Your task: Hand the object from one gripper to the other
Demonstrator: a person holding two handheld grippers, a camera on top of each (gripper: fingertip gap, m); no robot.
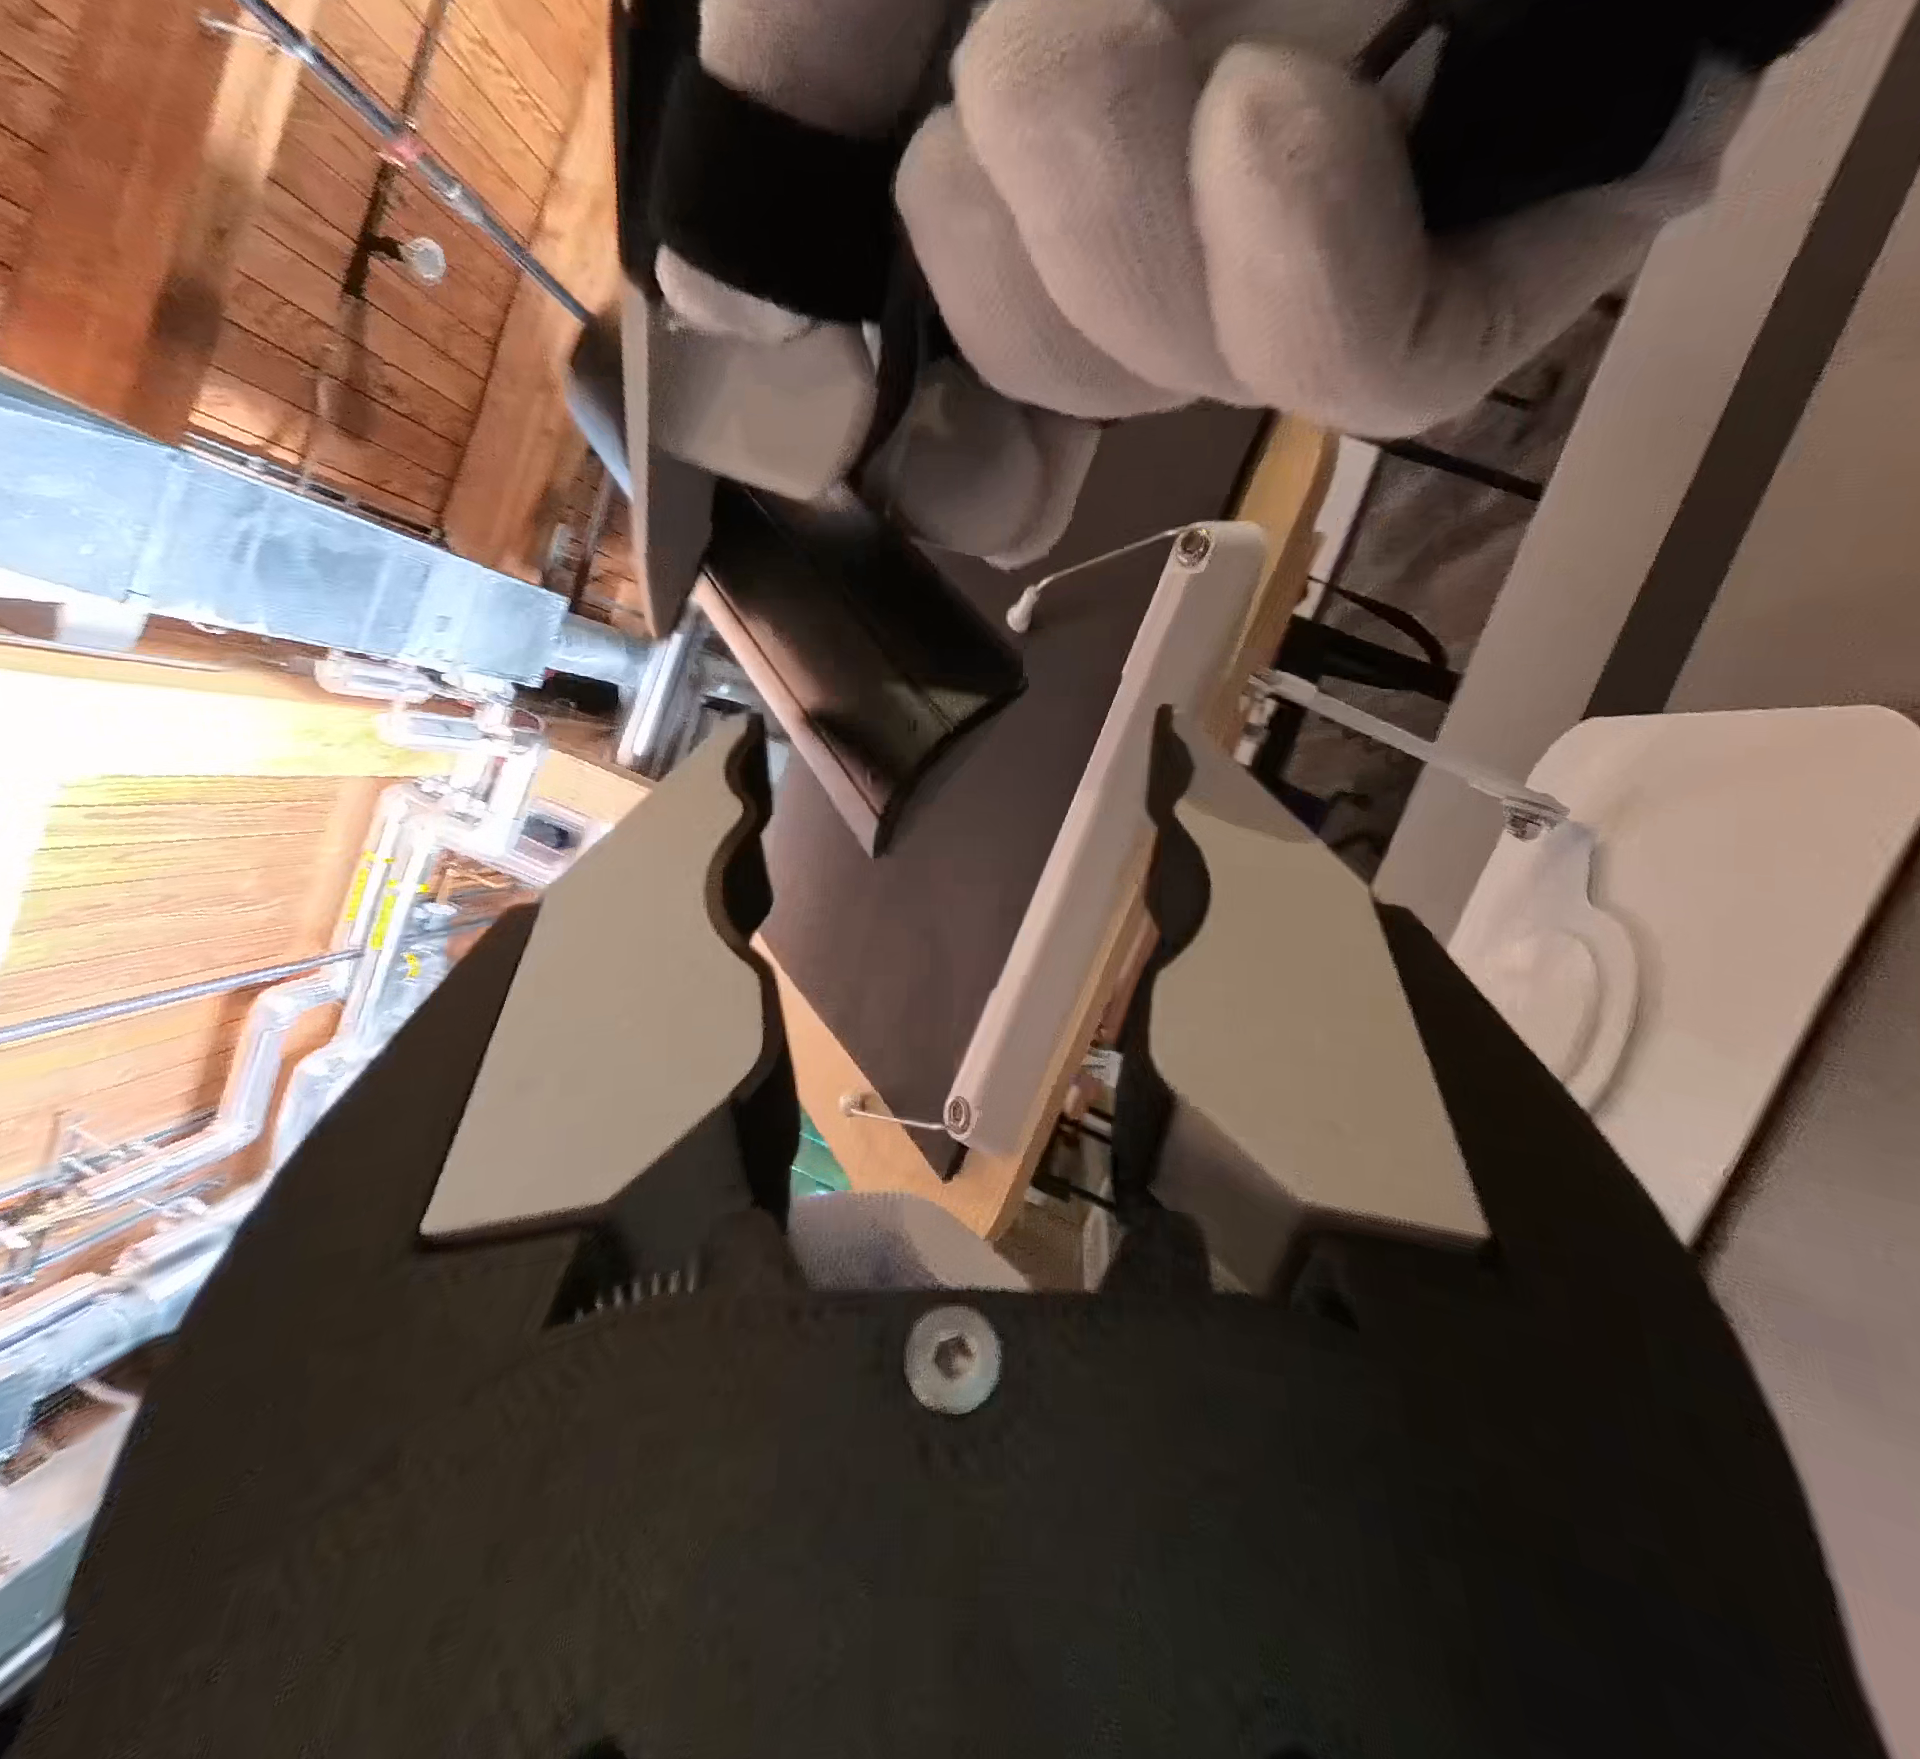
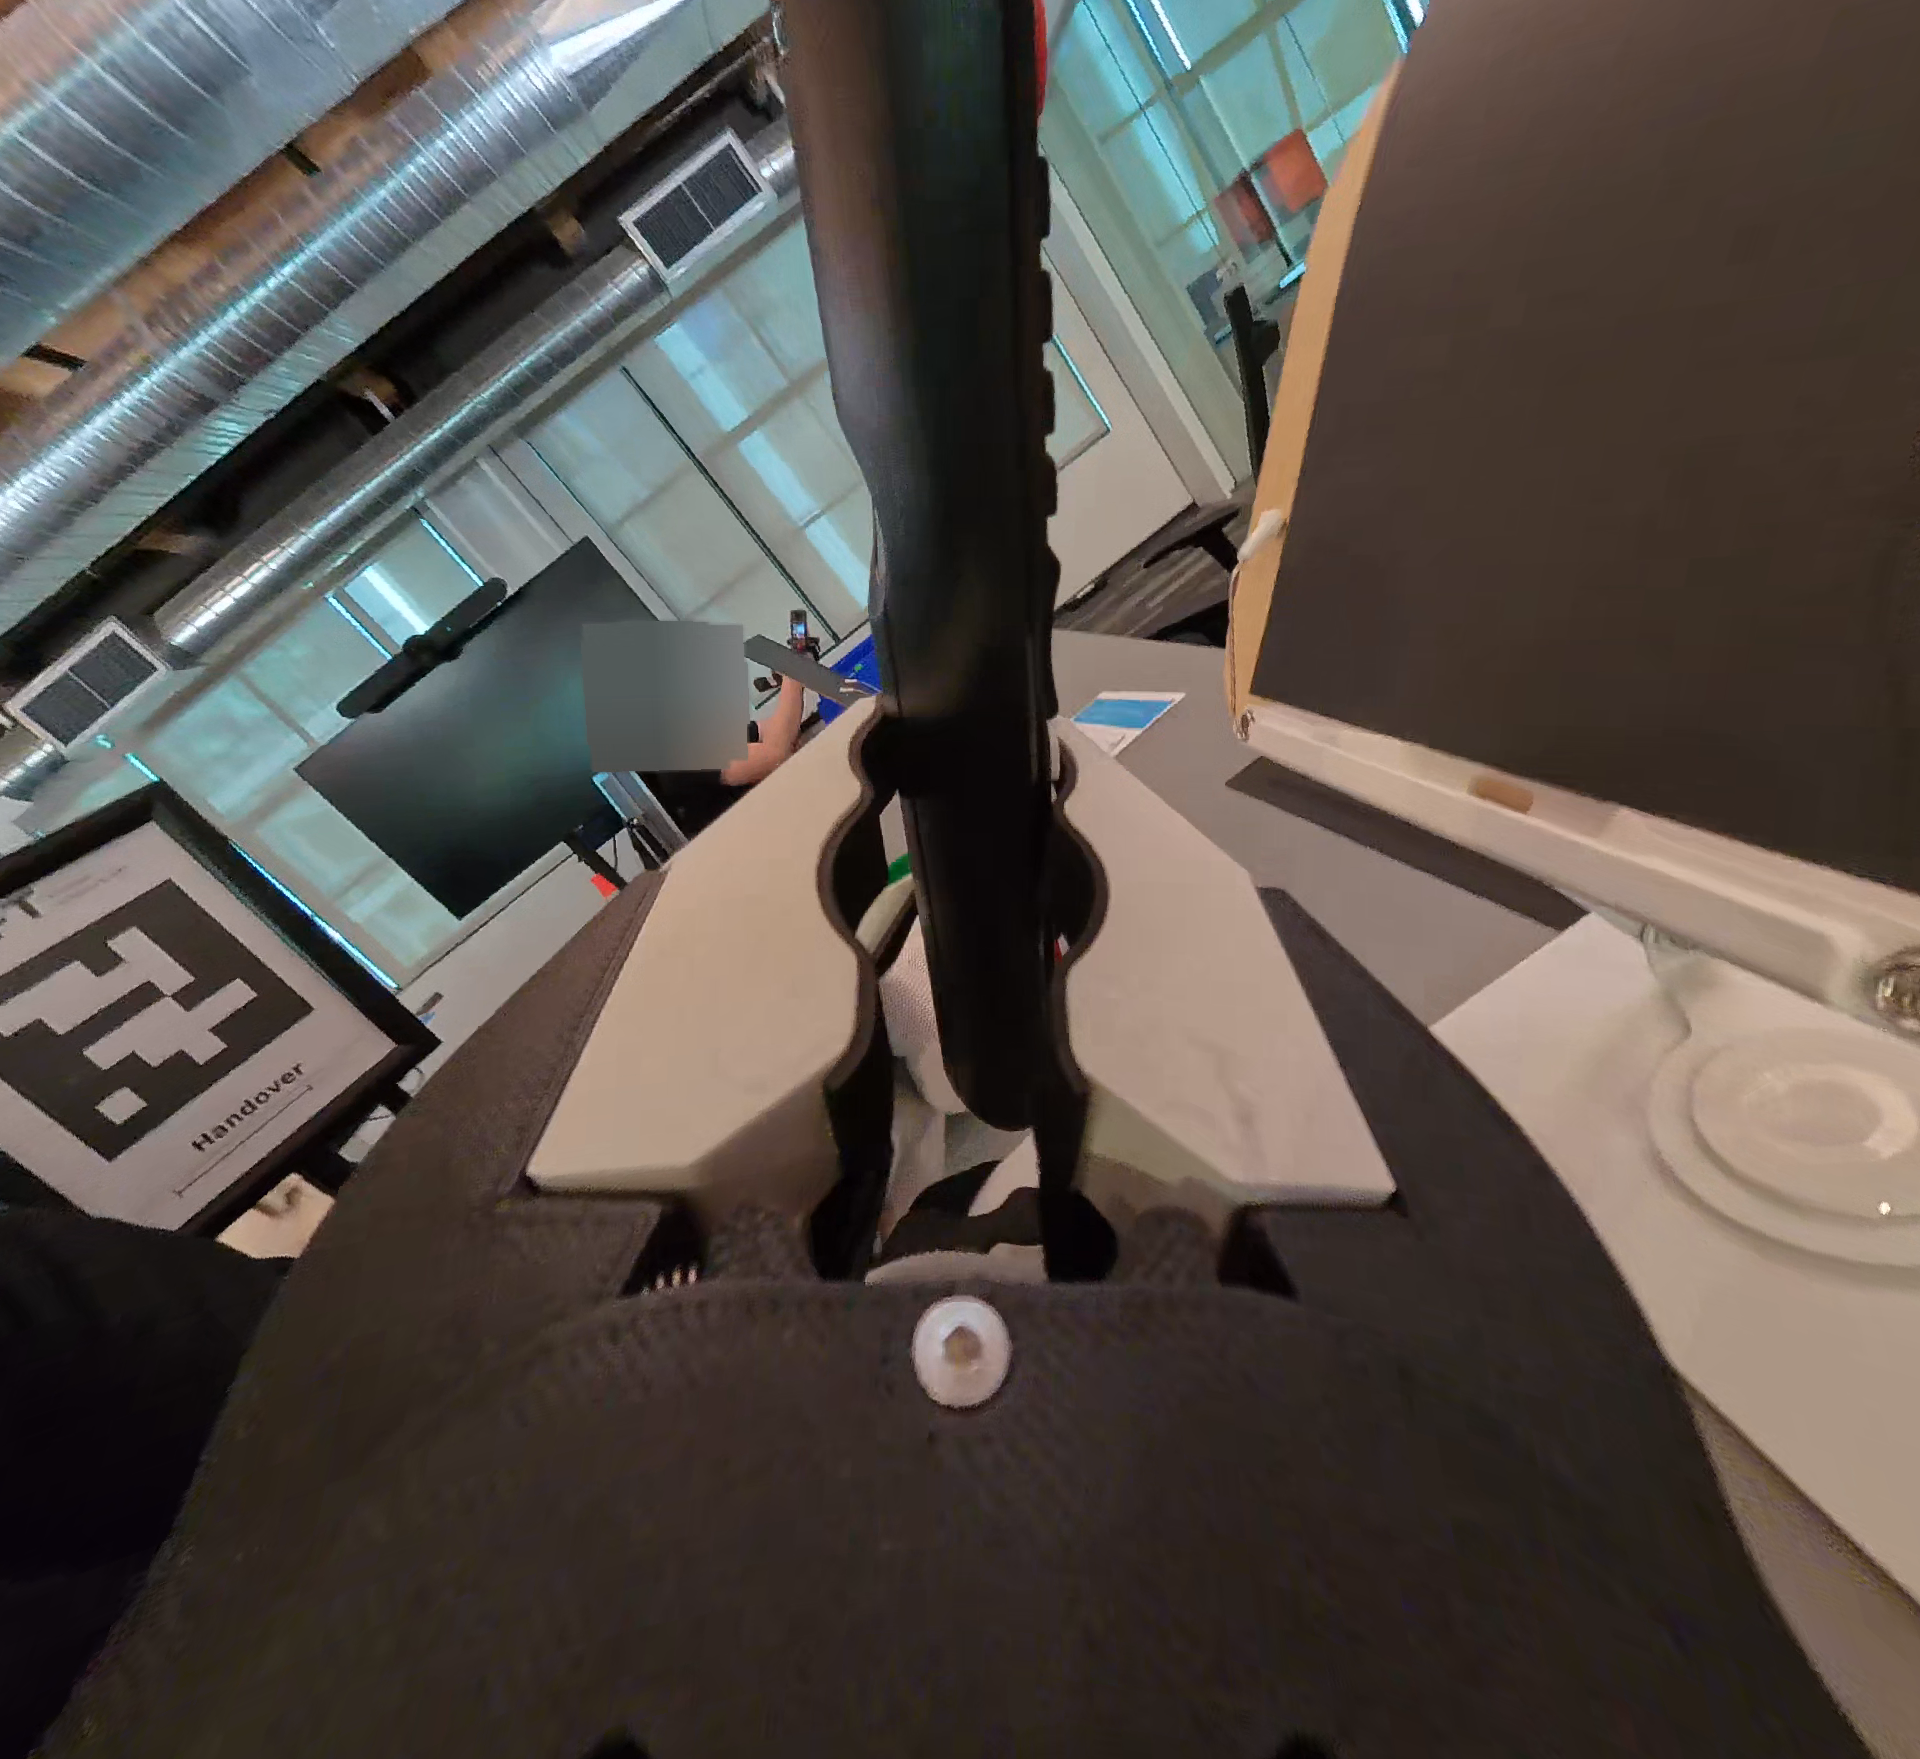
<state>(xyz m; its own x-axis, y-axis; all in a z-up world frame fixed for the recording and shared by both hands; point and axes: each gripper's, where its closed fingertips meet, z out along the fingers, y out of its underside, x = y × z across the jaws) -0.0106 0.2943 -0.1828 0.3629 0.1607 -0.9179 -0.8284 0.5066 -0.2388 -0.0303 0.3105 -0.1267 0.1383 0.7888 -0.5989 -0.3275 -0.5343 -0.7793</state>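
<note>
Right gripper [image 2: 966, 878] clamps remote [image 2: 935, 307] at its lower end; left gripper [image 1: 961, 836] is released, empty.
Remote: light, rigid, smooth plastic, likely slippery; its free end sits just above the left gripper — grip mid-body across the flat faces.

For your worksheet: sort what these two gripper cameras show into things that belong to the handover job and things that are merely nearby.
Belonging to the job:
- black remote control, clamped between the right gripper fingers
- left gripper, fingers apart, the remote's end just ahead of them
- gloved hand holding the right gripper

Merely nearby:
- tilted black board
- white plate
- marker sign
- dark screen
</note>
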